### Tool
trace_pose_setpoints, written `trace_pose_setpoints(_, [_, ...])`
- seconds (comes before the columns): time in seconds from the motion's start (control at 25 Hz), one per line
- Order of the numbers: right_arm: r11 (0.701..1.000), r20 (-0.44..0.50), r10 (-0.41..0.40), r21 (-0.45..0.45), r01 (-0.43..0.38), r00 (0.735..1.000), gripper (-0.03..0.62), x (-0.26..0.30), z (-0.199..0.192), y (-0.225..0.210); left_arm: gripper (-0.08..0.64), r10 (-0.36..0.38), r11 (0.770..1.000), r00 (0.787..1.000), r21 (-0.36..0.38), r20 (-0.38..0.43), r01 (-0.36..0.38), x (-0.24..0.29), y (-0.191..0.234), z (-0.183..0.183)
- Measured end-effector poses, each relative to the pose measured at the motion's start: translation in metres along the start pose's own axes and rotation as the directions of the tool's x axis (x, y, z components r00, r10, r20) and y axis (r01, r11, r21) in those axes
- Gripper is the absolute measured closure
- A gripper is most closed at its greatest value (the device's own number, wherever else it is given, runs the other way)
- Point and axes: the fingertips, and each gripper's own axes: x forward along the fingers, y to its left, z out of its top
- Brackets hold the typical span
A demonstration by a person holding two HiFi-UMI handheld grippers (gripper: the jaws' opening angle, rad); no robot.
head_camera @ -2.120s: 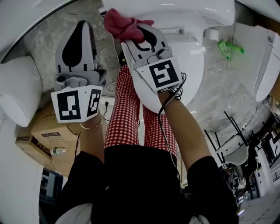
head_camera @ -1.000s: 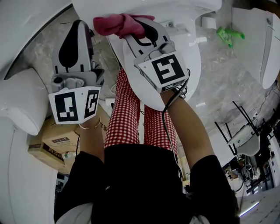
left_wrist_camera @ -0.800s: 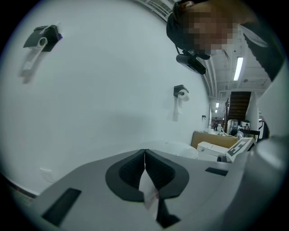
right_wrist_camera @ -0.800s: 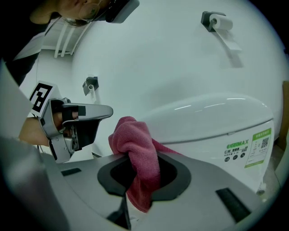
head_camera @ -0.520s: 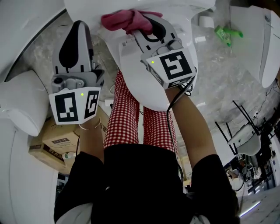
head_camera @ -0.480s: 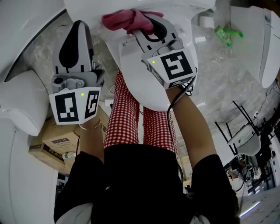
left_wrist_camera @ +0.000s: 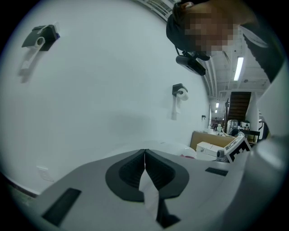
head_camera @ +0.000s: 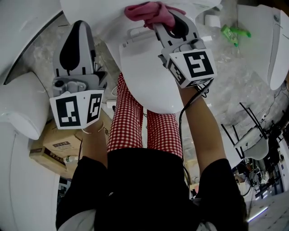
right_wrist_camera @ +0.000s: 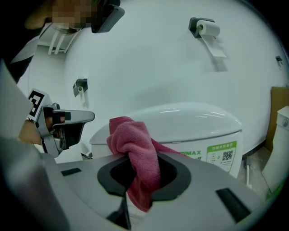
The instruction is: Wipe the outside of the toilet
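The white toilet (head_camera: 144,76) stands below me with its lid down; its tank (right_wrist_camera: 189,119) with a green label fills the right gripper view. My right gripper (head_camera: 168,17) is shut on a pink cloth (head_camera: 146,10), which bunches out past the jaws (right_wrist_camera: 131,140) and lies at the back of the lid near the tank. My left gripper (head_camera: 82,23) hangs left of the toilet, apart from it. In its own view the left gripper (left_wrist_camera: 144,154) has its jaws meeting with nothing between them, pointing at a white wall.
Another white toilet (head_camera: 18,103) sits at the left, with cardboard boxes (head_camera: 58,140) beside it. A green object (head_camera: 235,32) lies on the marbled floor at the right, near a white fixture (head_camera: 275,49). Paper holders (right_wrist_camera: 205,27) hang on the wall. My checked trouser legs (head_camera: 128,122) are close to the bowl.
My right gripper has carried the pink cloth to the right along the back of the toilet lid. The left gripper has stayed where it was.
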Motion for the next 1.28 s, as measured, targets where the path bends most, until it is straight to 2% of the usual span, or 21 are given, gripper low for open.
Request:
trace_pose_setpoints(0.16, [1.000,0.000,-0.026,0.003,0.026,1.000,0.502,-0.006,0.001,-0.014,0.549,0.000,1.000,1.000,0.000,0.000,0.000,0.001,-0.003,0.001])
trace_pose_setpoints(0.4, [0.992,0.022,-0.111,0.066,0.109,0.994,0.502,-0.020,0.003,-0.050,0.549,0.001,1.000,1.000,-0.005,-0.002,-0.001,0.003,-0.005,-0.002])
trace_pose_setpoints(0.52, [0.992,0.016,-0.113,0.052,0.112,0.993,0.502,-0.023,0.005,-0.054,0.549,-0.005,1.000,1.000,0.001,-0.008,0.005,0.003,-0.009,-0.002])
trace_pose_setpoints(0.76, [0.978,0.034,-0.174,0.123,0.169,0.984,0.502,-0.036,0.006,-0.079,0.549,-0.009,1.000,1.000,0.006,-0.001,0.009,0.005,-0.012,0.001])
trace_pose_setpoints(1.0, [0.976,0.029,-0.191,0.112,0.187,0.981,0.502,-0.041,0.007,-0.090,0.549,-0.009,1.000,1.000,0.006,0.006,0.009,0.005,-0.013,0.002])
trace_pose_setpoints(1.28, [0.961,0.044,-0.242,0.151,0.233,0.969,0.502,-0.052,0.007,-0.110,0.549,-0.004,1.000,1.000,-0.004,0.007,0.004,0.004,-0.011,0.002])
